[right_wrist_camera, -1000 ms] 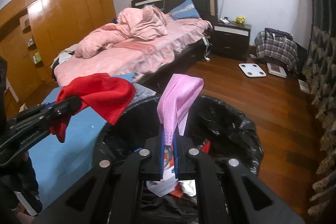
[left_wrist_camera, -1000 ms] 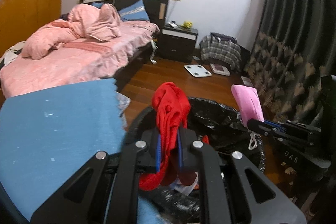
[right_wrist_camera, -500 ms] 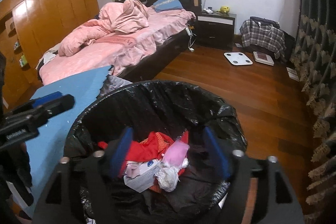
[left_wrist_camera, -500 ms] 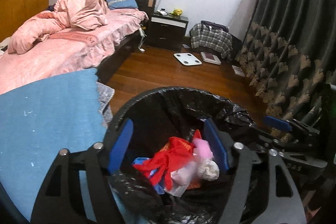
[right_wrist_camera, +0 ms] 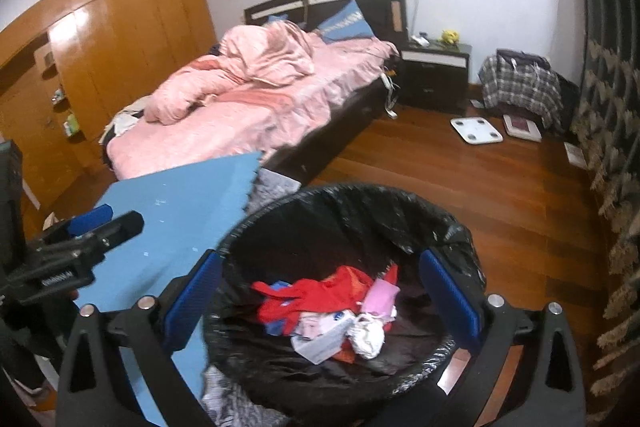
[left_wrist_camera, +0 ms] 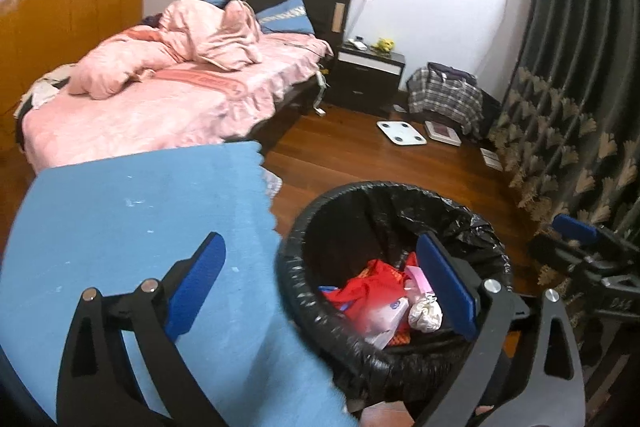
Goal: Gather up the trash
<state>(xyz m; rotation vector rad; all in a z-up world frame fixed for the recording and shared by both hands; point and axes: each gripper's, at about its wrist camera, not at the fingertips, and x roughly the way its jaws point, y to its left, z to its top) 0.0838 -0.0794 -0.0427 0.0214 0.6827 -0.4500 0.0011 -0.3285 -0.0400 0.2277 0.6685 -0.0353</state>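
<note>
A black-lined trash bin point(left_wrist_camera: 384, 211) point(right_wrist_camera: 352, 203) stands on the wooden floor beside a blue mat. Inside lie a red cloth point(left_wrist_camera: 368, 287) point(right_wrist_camera: 320, 293), a pink cloth point(left_wrist_camera: 420, 277) point(right_wrist_camera: 382, 297), crumpled paper and wrappers. My left gripper point(left_wrist_camera: 320, 291) is open and empty, above the bin's left rim and the mat edge. My right gripper point(right_wrist_camera: 320, 301) is open and empty, over the bin. The right gripper also shows at the right edge of the left wrist view point(left_wrist_camera: 576, 231), and the left gripper at the left of the right wrist view point(right_wrist_camera: 100, 223).
The blue mat point(left_wrist_camera: 132, 223) point(right_wrist_camera: 176, 215) lies left of the bin. A bed with pink bedding point(left_wrist_camera: 172, 91) is behind it. A nightstand point(left_wrist_camera: 368, 79), a plaid bag point(left_wrist_camera: 444, 95), a white scale point(left_wrist_camera: 400, 133) and dark curtains point(left_wrist_camera: 580, 67) are at the back right.
One second ago each gripper held a cloth over the bin, red in the left, pink in the right. Both have opened and the cloths lie in the bin. The left gripper has shifted left.
</note>
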